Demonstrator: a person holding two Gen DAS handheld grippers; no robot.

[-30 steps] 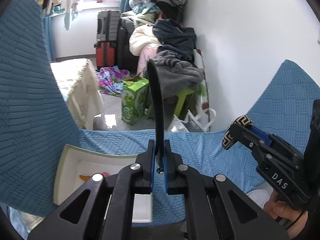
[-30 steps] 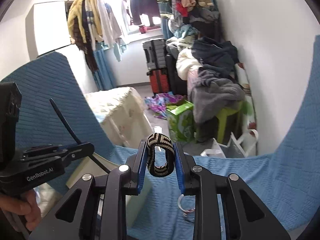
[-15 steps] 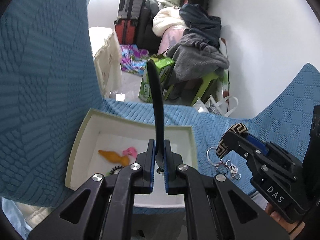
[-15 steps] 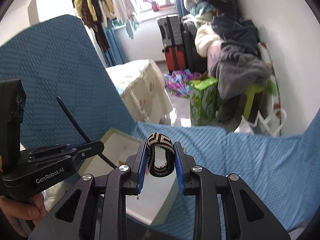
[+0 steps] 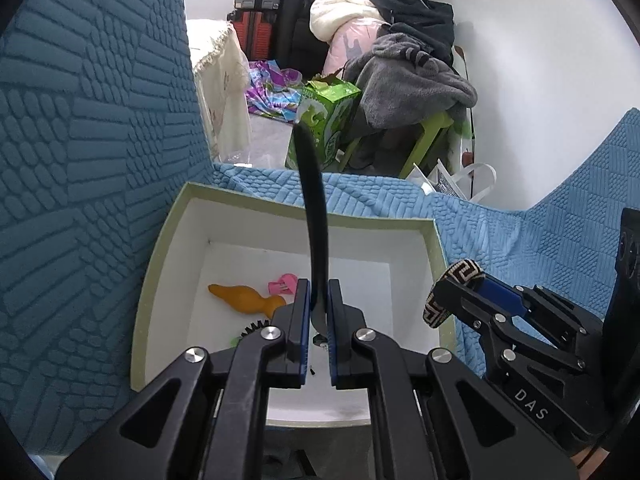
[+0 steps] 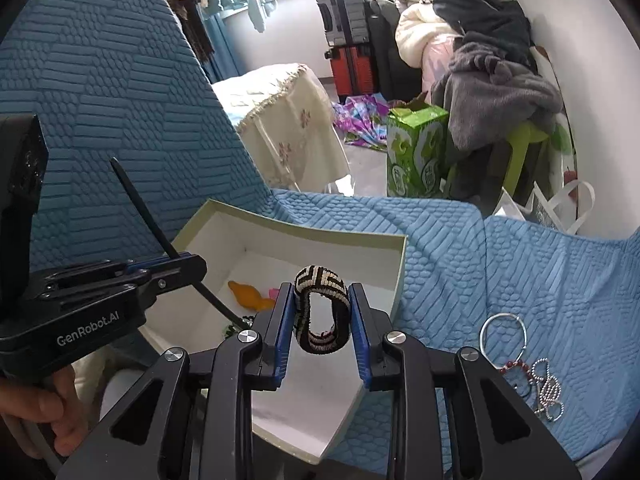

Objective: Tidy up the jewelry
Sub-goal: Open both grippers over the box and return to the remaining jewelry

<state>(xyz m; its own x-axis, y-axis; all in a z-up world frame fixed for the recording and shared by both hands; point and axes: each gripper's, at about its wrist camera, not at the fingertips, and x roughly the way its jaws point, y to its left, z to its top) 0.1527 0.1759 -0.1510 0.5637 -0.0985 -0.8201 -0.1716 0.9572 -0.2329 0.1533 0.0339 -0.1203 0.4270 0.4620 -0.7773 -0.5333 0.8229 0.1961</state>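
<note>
Woven bracelet (image 6: 320,316) (black-and-cream key pattern), pinched across its width between the closed jaws of the right gripper (image 6: 320,330) and suspended above the near right part of the open box (image 6: 332,236). Black headband (image 5: 312,216), a thin curved strip, clamped at its lower end by the closed left gripper (image 5: 318,320); it rises over the box interior. Inside the box: an orange clip (image 5: 244,300), a pink clip (image 5: 283,283) just beside it, and a dark toothed piece partly hidden by the left gripper. Outside the box, to its right on the blue quilted cover (image 6: 520,264): a silver bangle (image 6: 503,332) and beaded chains (image 6: 544,388), apparently unsorted. Step in hand, as judged: delivery of both held items into the box. The next move calls for lowering each over bare floor, then parting the jaws.
</note>
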